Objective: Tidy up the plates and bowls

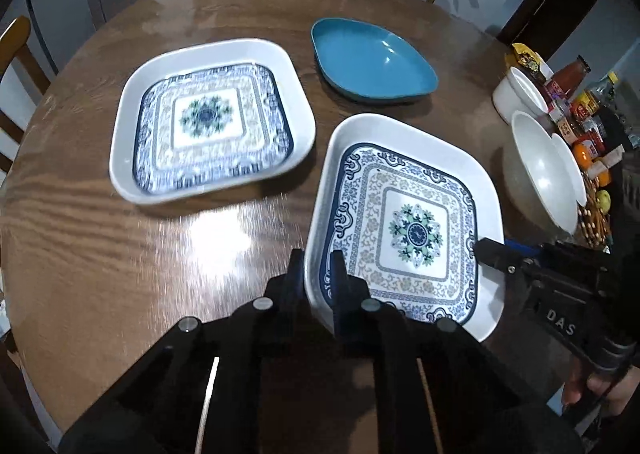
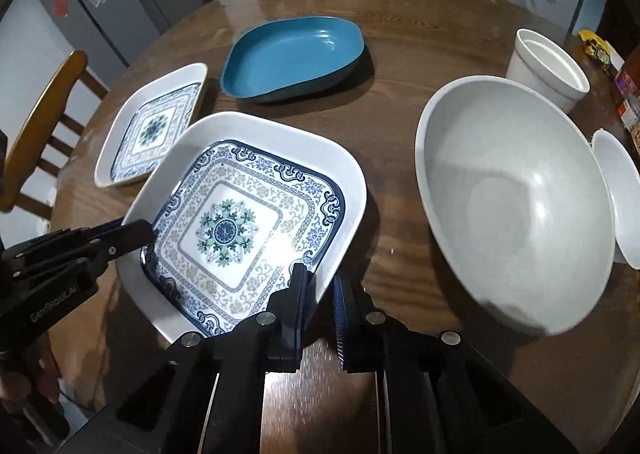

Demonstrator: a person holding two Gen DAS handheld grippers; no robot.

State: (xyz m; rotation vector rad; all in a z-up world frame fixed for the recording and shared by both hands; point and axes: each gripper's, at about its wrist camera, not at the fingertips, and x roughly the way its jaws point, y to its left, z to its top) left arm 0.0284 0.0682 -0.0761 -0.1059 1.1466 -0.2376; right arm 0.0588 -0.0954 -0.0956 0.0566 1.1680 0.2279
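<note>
Left wrist view: the near patterned plate (image 1: 416, 230) fills the lower right of the frame, on the round wooden table (image 1: 100, 238). The left gripper (image 1: 316, 274) is clamped on its white rim at the bottom edge, one finger outside, one inside. The right gripper (image 2: 320, 286) pinches the opposite rim at the bottom centre of its own view. The plate sits squarely between the two, each hand equally close, so any lift looks a two-handed one. A matching second patterned plate (image 1: 212, 122) lies up and to the left, just apart, probably the stacking target. The blue dish (image 1: 372, 62) sits beyond, at upper centre. The big white bowl (image 2: 516, 206) and white cup (image 2: 548, 66) stand to the right. All are empty.
</note>
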